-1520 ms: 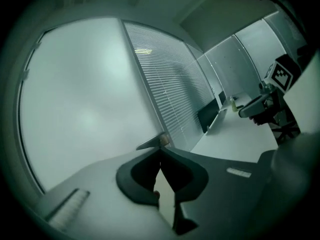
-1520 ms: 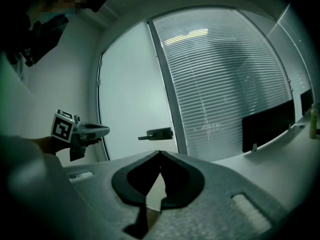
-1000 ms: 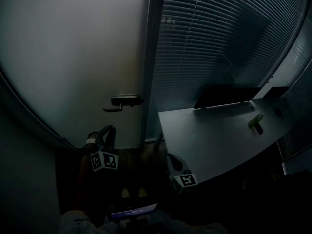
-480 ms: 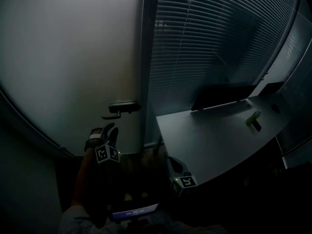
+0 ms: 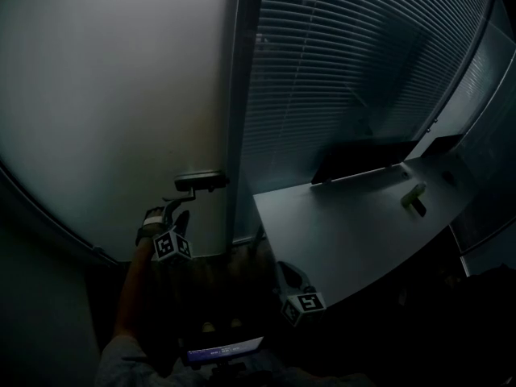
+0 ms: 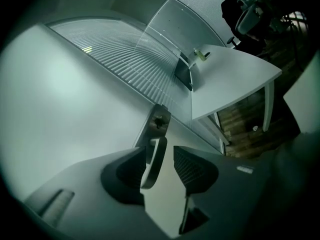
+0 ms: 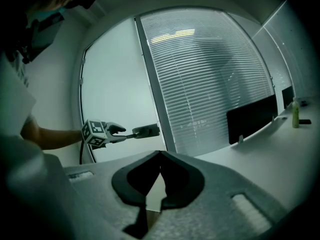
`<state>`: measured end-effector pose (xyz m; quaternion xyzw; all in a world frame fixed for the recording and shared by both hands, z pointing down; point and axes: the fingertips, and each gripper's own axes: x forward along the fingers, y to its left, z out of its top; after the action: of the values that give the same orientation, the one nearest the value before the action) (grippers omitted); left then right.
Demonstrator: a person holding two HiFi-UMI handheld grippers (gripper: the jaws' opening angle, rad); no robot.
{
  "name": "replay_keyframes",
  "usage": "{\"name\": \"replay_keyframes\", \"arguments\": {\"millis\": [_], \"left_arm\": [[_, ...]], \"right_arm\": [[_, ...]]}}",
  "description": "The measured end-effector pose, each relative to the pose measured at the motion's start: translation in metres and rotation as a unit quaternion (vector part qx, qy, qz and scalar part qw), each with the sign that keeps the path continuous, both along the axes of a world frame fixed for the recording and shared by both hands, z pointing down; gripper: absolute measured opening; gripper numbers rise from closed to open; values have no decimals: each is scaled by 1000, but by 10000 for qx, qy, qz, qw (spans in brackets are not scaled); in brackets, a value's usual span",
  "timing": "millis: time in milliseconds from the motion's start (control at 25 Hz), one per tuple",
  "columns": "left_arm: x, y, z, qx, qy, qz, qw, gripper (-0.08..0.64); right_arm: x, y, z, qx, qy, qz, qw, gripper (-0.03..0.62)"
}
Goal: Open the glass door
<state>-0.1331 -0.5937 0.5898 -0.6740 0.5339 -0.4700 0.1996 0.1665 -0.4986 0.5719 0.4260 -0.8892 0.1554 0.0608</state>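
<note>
1. The glass door (image 5: pixel 105 95) is standing closed at far left; opening is not yet begun.
2. The left gripper (image 5: pixel 171 214) is straddling the door handle (image 5: pixel 197 181). Its jaws have just been opening and are standing wide, unclamped.
3. The right gripper (image 5: pixel 286 271) is hanging low, jaws together and empty.
4. The desk (image 5: pixel 347 224) is crowding the right side.

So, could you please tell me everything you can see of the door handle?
The door handle is a dull metal lever on an oblong backplate, mounted at the right edge of the frosted glass door, beside the frame. The lever lies level, pointing left, between the jaws of the left gripper; they have just been opening, with a gap on one side, so nothing clamps it.
</note>
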Motion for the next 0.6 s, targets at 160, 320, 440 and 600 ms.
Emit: {"name": "replay_keyframes", "arguments": {"millis": [160,320,440,600], "left_arm": [[-8,-8,11,-128,-21,-28,9999,184],[-18,-16,18,-256,-112,-44,9996,189],[-24,-22,20,-326,-163,-24,9993,189],[-29,-31,26,-419,-249,15,9988,189]], "right_arm": [[-4,-4,-2,-1,1,40,10000,2],[-9,-8,-1,-43,12,50,10000,2],[-13,-9,2,-69,12,48,10000,2],[-18,-15,4,-104,2,72,9999,2]]}}
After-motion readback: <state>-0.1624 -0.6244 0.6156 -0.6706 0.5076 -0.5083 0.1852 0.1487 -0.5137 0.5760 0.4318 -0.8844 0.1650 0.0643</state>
